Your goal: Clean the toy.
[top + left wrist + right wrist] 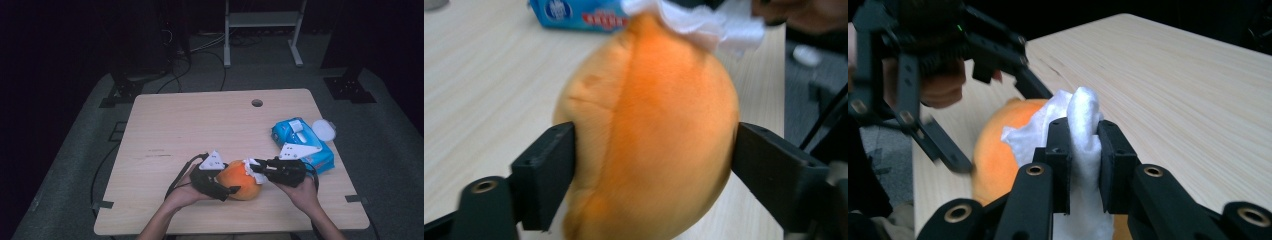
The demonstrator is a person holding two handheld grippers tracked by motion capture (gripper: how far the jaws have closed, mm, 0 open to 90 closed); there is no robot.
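Observation:
An orange plush ball rests near the table's front edge. My left gripper is shut on it, one jaw pressed against each flank of the orange ball. My right gripper is shut on a crumpled white tissue, which it holds against the top of the ball. The tissue lies on the ball's far end in the left gripper view. The left gripper appears beyond the ball in the right gripper view.
A blue pack of wet wipes with a white lid lies on the table's right side, just behind the right hand. The wooden table has a round cable hole near its far edge. Cables and a white rack stand on the floor beyond.

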